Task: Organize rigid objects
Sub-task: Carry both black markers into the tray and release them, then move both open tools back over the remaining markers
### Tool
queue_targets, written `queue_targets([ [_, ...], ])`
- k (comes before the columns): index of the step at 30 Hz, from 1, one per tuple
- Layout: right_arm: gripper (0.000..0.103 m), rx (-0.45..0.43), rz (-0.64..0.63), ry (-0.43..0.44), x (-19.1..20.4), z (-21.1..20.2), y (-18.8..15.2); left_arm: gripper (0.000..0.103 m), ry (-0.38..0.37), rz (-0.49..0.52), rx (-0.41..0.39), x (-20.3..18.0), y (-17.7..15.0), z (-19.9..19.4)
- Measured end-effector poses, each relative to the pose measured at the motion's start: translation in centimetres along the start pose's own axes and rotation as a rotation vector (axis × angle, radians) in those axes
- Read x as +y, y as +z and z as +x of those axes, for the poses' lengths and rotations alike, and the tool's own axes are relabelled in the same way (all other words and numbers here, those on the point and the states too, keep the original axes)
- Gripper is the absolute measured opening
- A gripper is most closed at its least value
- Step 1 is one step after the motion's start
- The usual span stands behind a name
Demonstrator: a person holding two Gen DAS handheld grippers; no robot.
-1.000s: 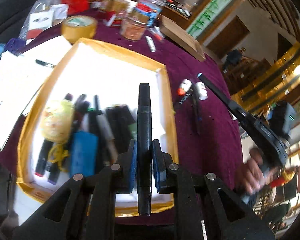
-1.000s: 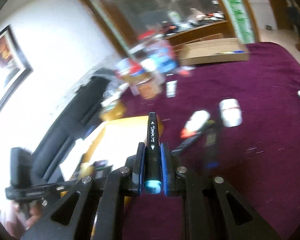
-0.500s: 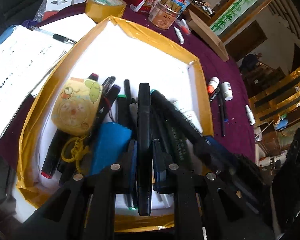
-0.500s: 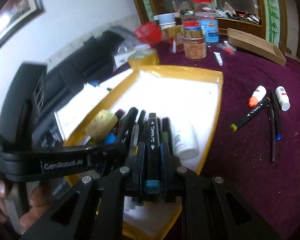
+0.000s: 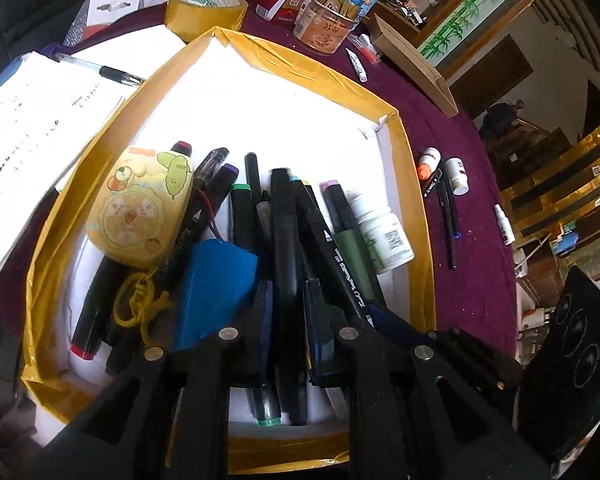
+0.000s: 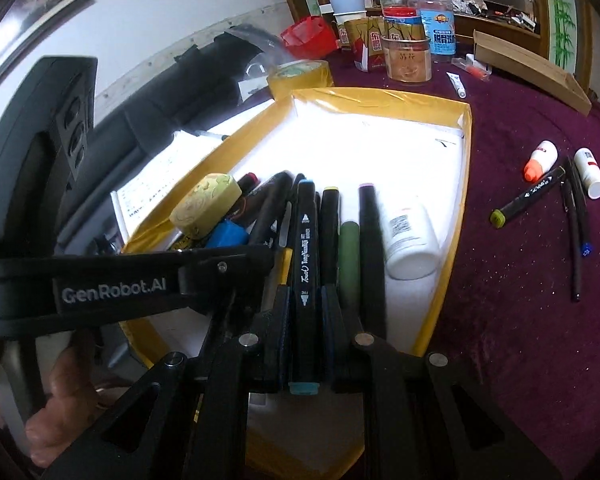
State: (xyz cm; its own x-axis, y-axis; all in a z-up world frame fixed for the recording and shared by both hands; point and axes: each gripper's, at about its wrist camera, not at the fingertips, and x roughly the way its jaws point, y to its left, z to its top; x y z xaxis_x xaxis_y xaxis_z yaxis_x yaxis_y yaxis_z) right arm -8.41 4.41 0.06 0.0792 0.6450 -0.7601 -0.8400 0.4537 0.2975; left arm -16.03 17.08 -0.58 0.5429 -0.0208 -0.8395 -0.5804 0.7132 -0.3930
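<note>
**Both grippers lowered into tray, each clamped on one marker**

Both grippers have descended from above the counter into the yellow-rimmed tray [image 5: 416, 184] over the last second. Left gripper [image 5: 287, 308]: fingers closed on one black marker [image 5: 284, 240], lying along the pile of pens in the tray. Right gripper [image 6: 305, 308]: fingers closed on one teal-capped marker [image 6: 306, 248], held just beside the other markers.

Tray contents: one yellow cartoon case [image 5: 140, 208], one blue block [image 5: 214, 280], one white bottle [image 5: 384, 236], and a pile of markers, count unclear.

On the purple counter [image 6: 520, 300], well apart from the tray: two small white bottles [image 6: 588, 172], one olive-capped marker [image 6: 528, 196], two thin pens [image 6: 576, 232].
</note>
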Motion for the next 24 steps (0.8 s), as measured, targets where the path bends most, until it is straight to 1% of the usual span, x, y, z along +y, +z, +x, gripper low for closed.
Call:
queue_targets([
  [2,0.019,-0.011,0.008,0.049,-0.3,-0.6,0.0,0.024,0.025,0.026,-0.022,-0.6,-0.1,-0.2],
  [3,0.025,-0.024,0.007,0.079,-0.5,-1.2,-0.1,0.031,0.031,0.044,-0.038,-1.0,-0.2,-0.4],
  [4,0.030,-0.036,0.010,0.091,-0.7,-1.6,-0.1,0.037,0.045,0.064,-0.058,-1.5,-0.4,-0.6],
  [5,0.031,-0.052,0.015,0.100,-1.0,-2.2,-0.2,0.040,0.059,0.081,-0.073,-1.9,-0.6,-0.8],
  [7,0.032,-0.070,0.023,0.115,-1.6,-3.2,-0.4,0.051,0.097,0.125,-0.115,-3.0,-1.0,-1.4],
  [9,0.035,-0.083,0.024,0.120,-2.4,-4.3,-0.4,0.055,0.107,0.149,-0.145,-3.7,-1.2,-1.8],
  [11,0.035,-0.094,0.027,0.098,-3.4,-5.1,-0.3,0.055,0.116,0.168,-0.159,-4.4,-1.2,-2.0],
  [13,0.035,-0.103,0.063,0.084,-5.1,-6.1,0.1,0.055,0.122,0.183,-0.174,-5.1,-1.2,-2.0],
  [16,0.035,-0.129,0.173,0.061,-9.2,-7.8,1.3,0.055,0.100,0.189,-0.173,-5.8,-1.1,-2.2],
  [18,0.034,-0.156,0.240,0.007,-12.2,-8.9,2.4,0.055,0.093,0.213,-0.184,-6.7,-1.0,-2.3],
  [19,0.034,-0.155,0.272,-0.040,-13.9,-9.1,3.1,0.055,0.101,0.223,-0.190,-7.2,-0.9,-2.3],
  [20,0.034,-0.147,0.297,-0.077,-15.7,-9.1,3.8,0.055,0.106,0.235,-0.193,-7.7,-0.9,-2.3],
  [21,0.034,-0.136,0.322,-0.089,-17.3,-8.9,4.5,0.055,0.106,0.249,-0.191,-8.3,-0.8,-2.2],
  [24,0.034,-0.127,0.370,-0.083,-21.4,-7.5,5.9,0.055,0.088,0.289,-0.200,-10.0,-0.6,-2.4],
])
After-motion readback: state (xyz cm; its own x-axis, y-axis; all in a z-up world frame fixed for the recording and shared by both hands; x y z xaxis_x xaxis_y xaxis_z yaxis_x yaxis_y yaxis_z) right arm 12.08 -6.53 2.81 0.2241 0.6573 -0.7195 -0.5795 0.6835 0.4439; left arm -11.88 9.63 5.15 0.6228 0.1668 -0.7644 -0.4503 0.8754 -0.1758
